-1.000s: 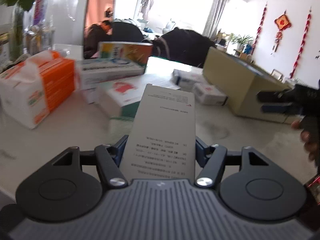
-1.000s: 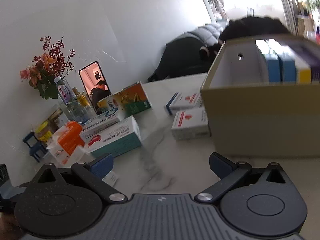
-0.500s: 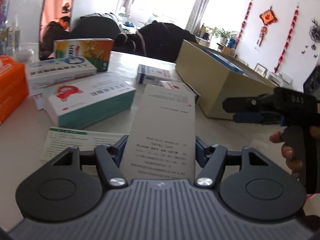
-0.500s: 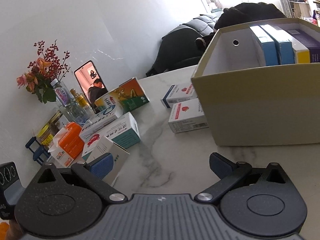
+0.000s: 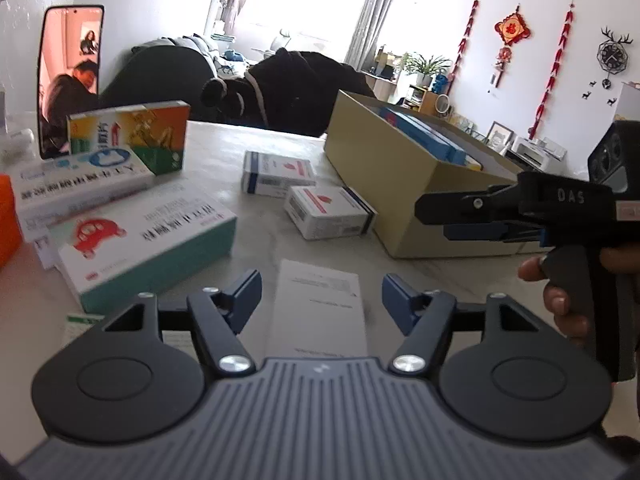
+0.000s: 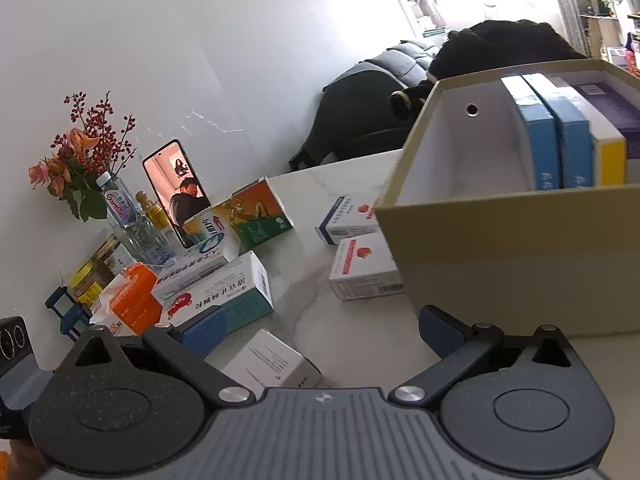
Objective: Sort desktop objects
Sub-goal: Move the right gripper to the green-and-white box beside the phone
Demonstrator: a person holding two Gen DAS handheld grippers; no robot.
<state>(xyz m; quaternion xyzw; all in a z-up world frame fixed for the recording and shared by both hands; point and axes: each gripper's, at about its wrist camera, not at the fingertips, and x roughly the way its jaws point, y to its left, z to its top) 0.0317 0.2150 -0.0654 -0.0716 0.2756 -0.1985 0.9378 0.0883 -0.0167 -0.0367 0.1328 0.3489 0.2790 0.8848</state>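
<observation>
The marble-patterned table (image 5: 256, 216) fills the middle of both views, smooth and pale with grey veins, and its hard flat top is why every carton here sits square on a broad face. Largest on it is the tan cardboard box (image 6: 520, 264), right half of the right wrist view: matte stiff walls, white inside, open at the top. Blue, yellow and purple cartons (image 6: 560, 148) stand on edge in it, spines up, packed side by side, which reads as the sorted lot.

Left of centre in the left wrist view lies the teal-and-white medicine carton (image 5: 148, 248), glossy printed card with a red car, flat beside a blue-and-white one and an orange-green one propped behind. Two small white cartons with red marks (image 5: 328, 212) lie just beside the tan box's wall (near enough to go in, though they lie outside it).

Low centre in the left wrist view, a slim white carton (image 5: 320, 308) with fine print lies flat on the table between the blue pads of the left gripper (image 5: 322, 294), whose jaws stand wide, clear of both its sides. Whether it is being reached for or was set down there, I cannot tell. The right gripper (image 6: 320, 326) is likewise spread wide and carries nothing, the same white carton low between its pads.
</observation>
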